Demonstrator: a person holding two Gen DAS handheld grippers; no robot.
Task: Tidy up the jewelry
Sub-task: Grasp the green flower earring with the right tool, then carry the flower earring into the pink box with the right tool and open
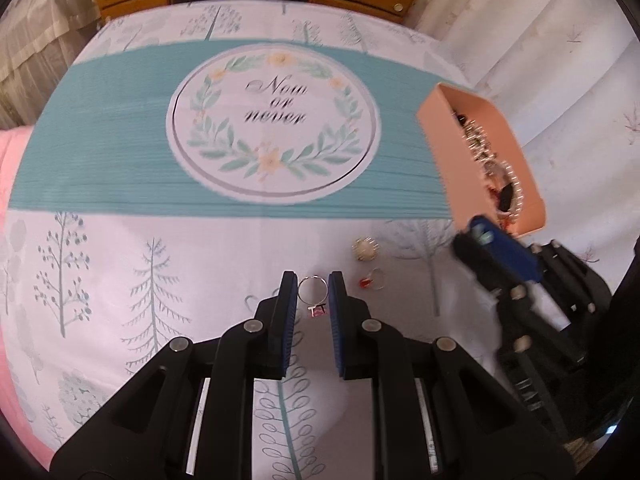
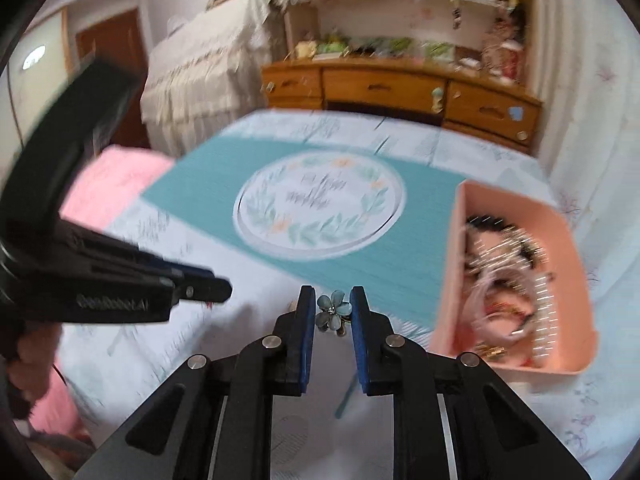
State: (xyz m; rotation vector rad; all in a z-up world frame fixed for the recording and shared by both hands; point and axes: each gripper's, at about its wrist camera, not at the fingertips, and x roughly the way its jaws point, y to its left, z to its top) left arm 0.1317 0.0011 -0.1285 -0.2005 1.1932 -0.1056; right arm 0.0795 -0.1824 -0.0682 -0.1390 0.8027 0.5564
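My left gripper (image 1: pixel 313 285) is shut on a silver ring with a pink square stone (image 1: pixel 314 296), low over the tablecloth. A white pearl-like ring (image 1: pixel 365 249) and a ring with a red stone (image 1: pixel 373 279) lie on the cloth just right of it. My right gripper (image 2: pixel 333 302) is shut on a blue flower ring (image 2: pixel 333 311), held above the cloth left of the pink box (image 2: pixel 452 280). The box holds several pieces of jewelry and also shows in the left wrist view (image 1: pixel 440 148). The right gripper (image 1: pixel 492 248) is seen beside the box's near corner.
A tablecloth with a teal band and a "Now or never" wreath (image 1: pixel 276 116) covers the table. A wooden drawer unit (image 2: pixel 400 92) stands behind it. A pink fabric (image 2: pixel 116 184) lies at the left edge. The left gripper's body (image 2: pixel 100 280) crosses the left side.
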